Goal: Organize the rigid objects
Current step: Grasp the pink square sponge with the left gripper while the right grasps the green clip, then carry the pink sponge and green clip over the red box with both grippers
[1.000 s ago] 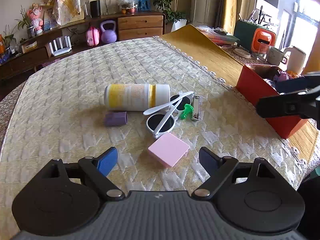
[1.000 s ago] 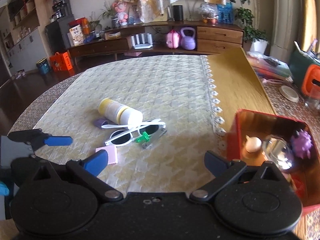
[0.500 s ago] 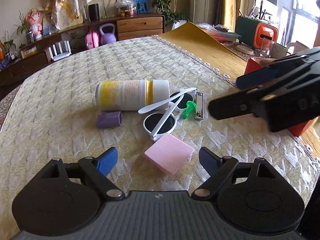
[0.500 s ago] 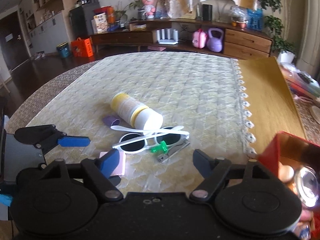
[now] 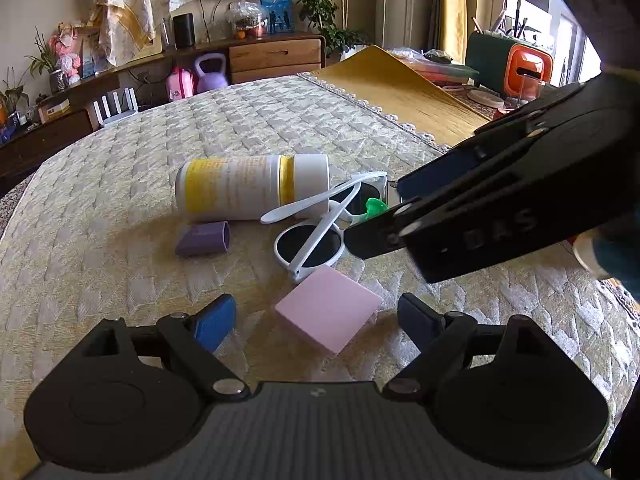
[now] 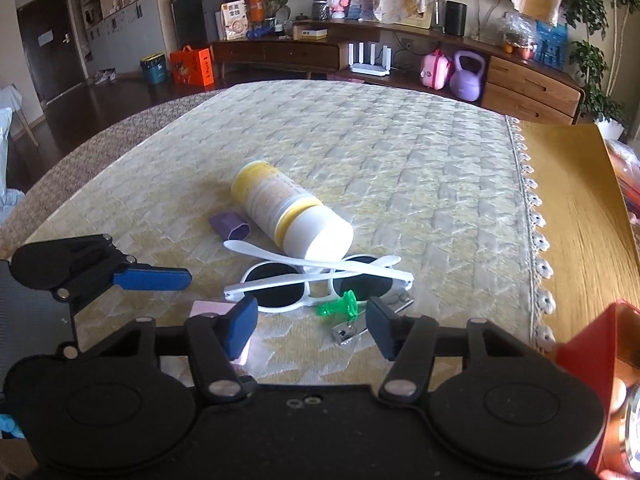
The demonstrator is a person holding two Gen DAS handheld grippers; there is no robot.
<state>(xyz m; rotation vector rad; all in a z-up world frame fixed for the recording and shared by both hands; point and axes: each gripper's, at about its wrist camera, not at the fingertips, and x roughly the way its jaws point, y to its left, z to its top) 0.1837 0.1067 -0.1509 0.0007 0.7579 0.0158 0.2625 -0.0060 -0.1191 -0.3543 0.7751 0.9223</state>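
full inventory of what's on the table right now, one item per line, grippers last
bottle: 1, white with yellow bands, lying on its side mid-cloth
sunglasses: 1, white frame with dark lenses, against the bottle's cap end
purple cap: 1, purple, beside the bottle
pink pad: 1, pink, nearest the left gripper
green pin: 1, green, by the sunglasses
nail clipper: 1, metal, next to the green pin
red box: 1, red, right edge, holding items
tablecloth: 1, cream, covering the table
left gripper: 1, blue fingers, open, over the pink pad
right gripper: 1, blue fingers, open, over the green pin
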